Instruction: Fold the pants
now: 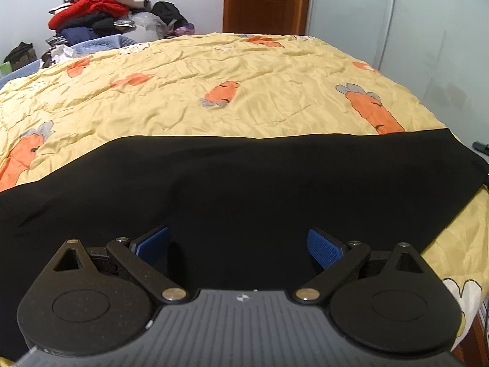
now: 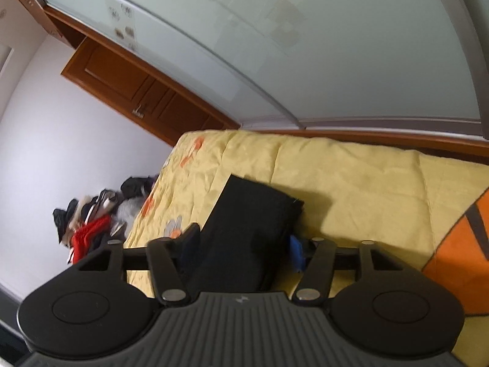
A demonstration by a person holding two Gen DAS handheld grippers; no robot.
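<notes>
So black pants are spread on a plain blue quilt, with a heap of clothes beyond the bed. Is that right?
Not quite. The quilt is yellow with orange carrot prints, not plain blue, as the left wrist view shows. The black pants do lie spread on it, and the heap of clothes sits beyond the bed.
</notes>
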